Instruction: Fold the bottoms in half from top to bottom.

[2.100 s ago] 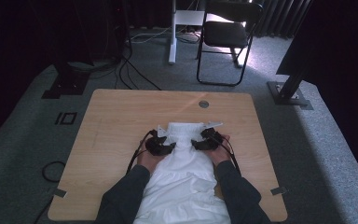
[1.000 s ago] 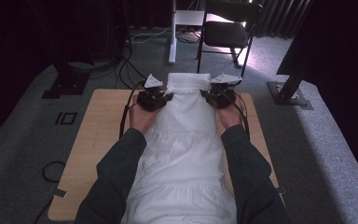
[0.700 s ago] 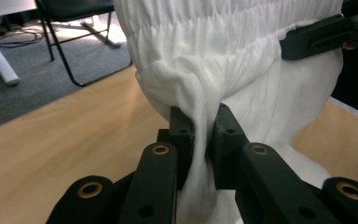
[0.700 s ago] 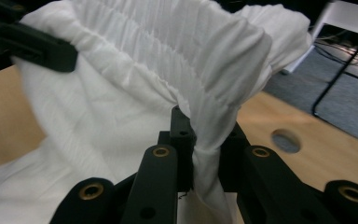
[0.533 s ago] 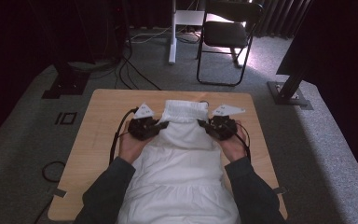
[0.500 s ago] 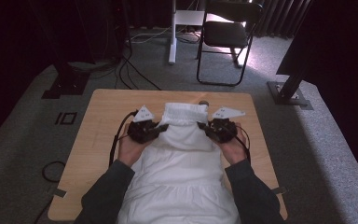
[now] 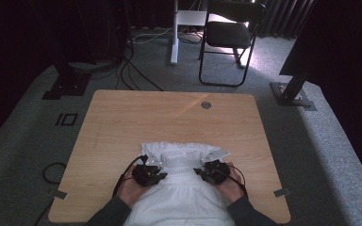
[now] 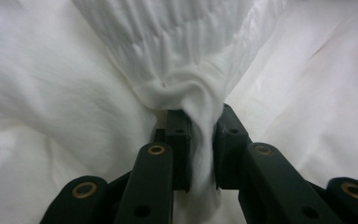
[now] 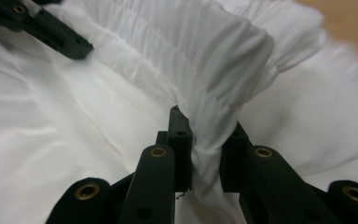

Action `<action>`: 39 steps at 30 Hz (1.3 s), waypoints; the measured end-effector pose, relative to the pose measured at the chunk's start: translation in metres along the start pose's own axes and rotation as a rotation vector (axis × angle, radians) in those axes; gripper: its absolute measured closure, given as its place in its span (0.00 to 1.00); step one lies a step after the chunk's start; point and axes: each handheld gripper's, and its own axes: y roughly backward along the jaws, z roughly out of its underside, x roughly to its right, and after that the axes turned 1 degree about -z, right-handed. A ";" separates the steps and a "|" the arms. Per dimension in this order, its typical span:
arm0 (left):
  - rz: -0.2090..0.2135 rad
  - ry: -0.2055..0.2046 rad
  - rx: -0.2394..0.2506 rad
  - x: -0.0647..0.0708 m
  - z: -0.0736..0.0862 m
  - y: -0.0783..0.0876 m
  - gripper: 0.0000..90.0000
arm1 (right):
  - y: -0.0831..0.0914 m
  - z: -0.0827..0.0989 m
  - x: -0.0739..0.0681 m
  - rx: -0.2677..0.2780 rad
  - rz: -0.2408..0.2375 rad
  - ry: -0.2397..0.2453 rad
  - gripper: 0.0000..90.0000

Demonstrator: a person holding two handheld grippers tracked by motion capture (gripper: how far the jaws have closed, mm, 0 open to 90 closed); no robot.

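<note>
High view: both hand-held grippers, the left hand-held gripper (image 7: pixel 157 176) and the right hand-held gripper (image 7: pixel 202 172), each clamped on the white gathered cotton garment (image 7: pixel 185 197), have drawn its smocked end back from the far edge of the light wooden desk (image 7: pixel 122 117), so a fold looks underway.

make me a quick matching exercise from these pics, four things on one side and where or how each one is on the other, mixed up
Things:
1. left gripper
2. white garment
3. black chair
4. round grommet

Places or states:
A. set in the tabletop near the far edge
B. on the carpet beyond the table
C. jaws shut on gathered white fabric
D. spread over the near part of the table

Pairs: 1-C, 2-D, 3-B, 4-A
</note>
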 end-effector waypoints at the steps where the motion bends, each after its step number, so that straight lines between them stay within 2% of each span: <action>1: -0.009 -0.020 -0.009 -0.003 -0.004 -0.004 0.89 | -0.006 0.002 0.000 -0.020 0.013 0.006 0.88; 2: -0.026 -0.035 -0.016 -0.005 -0.006 -0.006 0.89 | -0.016 0.003 0.002 -0.054 0.035 -0.003 0.88; 3: -0.038 -0.044 -0.018 -0.008 -0.009 -0.008 0.89 | -0.019 0.002 0.004 -0.063 0.040 -0.001 0.88; 5: -0.045 -0.039 -0.022 -0.017 -0.017 -0.014 0.89 | -0.027 -0.001 0.008 -0.078 0.066 0.005 0.87; 7: -0.055 -0.038 -0.030 -0.025 -0.025 -0.018 0.89 | -0.035 -0.005 0.018 -0.059 0.086 -0.001 0.86; 9: -0.054 -0.020 -0.034 -0.035 -0.035 -0.025 0.89 | -0.041 -0.011 0.031 -0.050 0.090 -0.023 0.86; 12: -0.055 0.005 -0.040 -0.047 -0.047 -0.033 0.89 | -0.051 -0.023 0.052 -0.042 0.112 -0.031 0.85; 14: -0.072 0.020 -0.037 -0.052 -0.054 -0.038 0.89 | -0.058 -0.032 0.068 -0.045 0.102 -0.061 0.85; 17: -0.118 0.041 -0.033 -0.055 -0.063 -0.045 0.89 | -0.068 -0.045 0.086 -0.050 0.110 -0.075 0.85; 18: -0.118 0.041 -0.033 -0.055 -0.063 -0.045 0.89 | -0.068 -0.045 0.086 -0.050 0.110 -0.075 0.85; 19: -0.143 0.035 -0.033 -0.057 -0.067 -0.048 0.89 | -0.072 -0.050 0.090 -0.052 0.119 -0.076 0.85; 21: -0.164 0.023 -0.030 -0.062 -0.071 -0.052 0.89 | -0.079 -0.060 0.097 -0.061 0.149 -0.083 0.85; 23: -0.181 0.016 -0.034 -0.070 -0.076 -0.055 0.89 | -0.083 -0.065 0.101 -0.068 0.166 -0.095 0.85; 24: -0.181 0.016 -0.034 -0.070 -0.076 -0.055 0.89 | -0.083 -0.065 0.101 -0.068 0.166 -0.095 0.85; 27: -0.271 -0.025 -0.059 -0.085 -0.090 -0.064 0.89 | -0.091 -0.076 0.105 -0.074 0.198 -0.124 0.86; 30: -0.319 -0.027 -0.094 -0.095 -0.102 -0.070 0.89 | -0.098 -0.083 0.108 -0.067 0.222 -0.143 0.87; 32: -0.321 -0.021 -0.112 -0.100 -0.108 -0.073 0.90 | -0.101 -0.087 0.111 -0.070 0.233 -0.153 0.88; 34: -0.302 0.004 -0.111 -0.103 -0.111 -0.072 0.90 | -0.103 -0.091 0.113 -0.072 0.245 -0.160 0.89; 36: -0.263 0.051 -0.072 -0.109 -0.111 -0.062 0.92 | -0.097 -0.094 0.115 -0.048 0.239 -0.177 0.90; 38: -0.237 0.072 -0.019 -0.111 -0.113 -0.049 0.92 | -0.084 -0.100 0.115 0.001 0.224 -0.184 0.90; 39: -0.222 0.080 0.021 -0.111 -0.115 -0.037 0.93 | -0.077 -0.102 0.114 0.025 0.218 -0.185 0.90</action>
